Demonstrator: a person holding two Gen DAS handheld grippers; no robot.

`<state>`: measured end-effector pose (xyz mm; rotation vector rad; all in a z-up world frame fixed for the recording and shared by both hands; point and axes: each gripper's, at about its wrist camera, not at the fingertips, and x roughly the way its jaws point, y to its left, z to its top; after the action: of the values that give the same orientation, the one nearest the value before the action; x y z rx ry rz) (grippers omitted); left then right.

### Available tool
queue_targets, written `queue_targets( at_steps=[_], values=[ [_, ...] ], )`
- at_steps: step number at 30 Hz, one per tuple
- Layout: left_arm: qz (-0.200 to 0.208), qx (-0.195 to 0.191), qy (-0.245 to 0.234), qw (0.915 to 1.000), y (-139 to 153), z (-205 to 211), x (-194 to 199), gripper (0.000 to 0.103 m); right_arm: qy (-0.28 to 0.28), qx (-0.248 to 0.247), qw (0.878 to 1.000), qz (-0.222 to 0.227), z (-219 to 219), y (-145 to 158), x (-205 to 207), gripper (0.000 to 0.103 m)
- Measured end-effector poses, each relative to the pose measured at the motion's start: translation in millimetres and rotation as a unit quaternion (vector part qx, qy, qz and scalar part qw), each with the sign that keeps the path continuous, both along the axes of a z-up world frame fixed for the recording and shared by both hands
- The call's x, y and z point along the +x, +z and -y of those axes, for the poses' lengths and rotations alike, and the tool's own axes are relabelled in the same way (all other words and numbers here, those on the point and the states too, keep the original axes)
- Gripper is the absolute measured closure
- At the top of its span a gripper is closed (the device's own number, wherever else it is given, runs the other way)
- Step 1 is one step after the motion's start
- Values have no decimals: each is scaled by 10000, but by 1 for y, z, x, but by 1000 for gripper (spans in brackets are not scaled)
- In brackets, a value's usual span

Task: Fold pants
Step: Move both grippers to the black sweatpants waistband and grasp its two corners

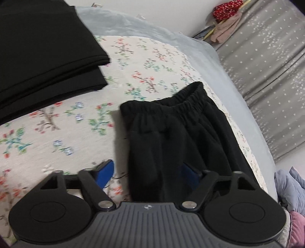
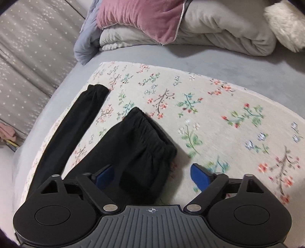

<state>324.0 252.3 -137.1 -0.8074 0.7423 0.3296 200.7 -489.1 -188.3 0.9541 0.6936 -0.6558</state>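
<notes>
On floral sheet (image 2: 219, 118), black pants (image 2: 137, 145) between spread right tongs (image 2: 152, 176).

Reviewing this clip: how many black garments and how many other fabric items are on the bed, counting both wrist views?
Black garments: 2, the pants being folded and a folded black stack.
Floral mat: 1.
Pink pillow: 1.
Grey folded quilt: 1.
White fluffy item: 1.
Total: 6
</notes>
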Motion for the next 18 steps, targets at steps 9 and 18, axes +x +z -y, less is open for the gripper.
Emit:
queue_targets(
  at_steps=[9, 18],
  values=[
    [67, 250, -113, 9996, 11, 5, -7, 103, -19, -156, 9985, 520, 2, 16, -14, 90],
    [306, -126, -193, 9993, 37, -2, -51, 103, -114, -1322, 9876, 842, 0, 66, -39, 92]
  ],
)
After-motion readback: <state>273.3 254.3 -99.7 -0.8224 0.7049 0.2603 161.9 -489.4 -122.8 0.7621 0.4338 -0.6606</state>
